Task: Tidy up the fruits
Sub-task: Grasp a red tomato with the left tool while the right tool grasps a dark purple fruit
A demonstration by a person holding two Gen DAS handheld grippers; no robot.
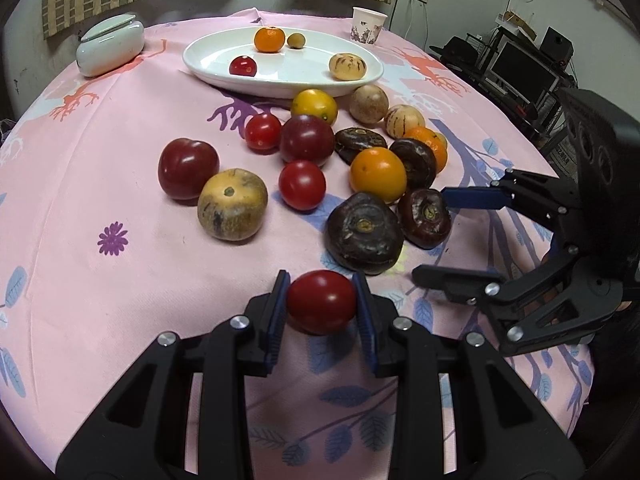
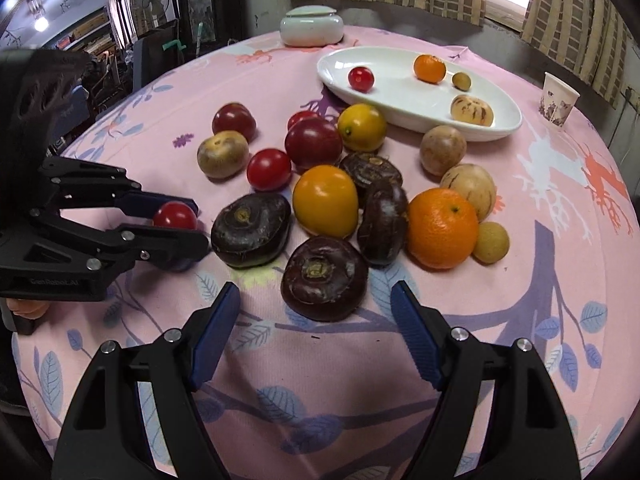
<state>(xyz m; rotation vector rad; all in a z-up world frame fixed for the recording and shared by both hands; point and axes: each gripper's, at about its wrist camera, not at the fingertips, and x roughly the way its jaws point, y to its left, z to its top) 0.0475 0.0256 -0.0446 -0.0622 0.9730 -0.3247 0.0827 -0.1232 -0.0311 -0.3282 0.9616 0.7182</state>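
Red tomato (image 1: 321, 301) pinched in left gripper (image 1: 322, 304), likely bound for far plate (image 1: 224, 74) | right gripper (image 2: 316, 332) spread, near dark fruit (image 2: 324, 278).

Both wrist views low, near, facing plate (image 1: 280, 80); share fruit pile.

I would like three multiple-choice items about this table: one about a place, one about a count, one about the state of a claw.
1. Where does the paper cup stand?
A. on the pink cloth, beyond the white plate
B. on the plate
C. beside the lidded jar

2. How many fruits lie on the plate?
A. two
B. four
C. six

3. What is the left claw doing?
A. open and empty
B. shut on a red tomato
C. shut on an orange

Answers: 1 A, the cup stands on cloth past the plate's far end. 2 B, a tomato, an orange and two pale fruits. 3 B, both pads press the tomato's sides.
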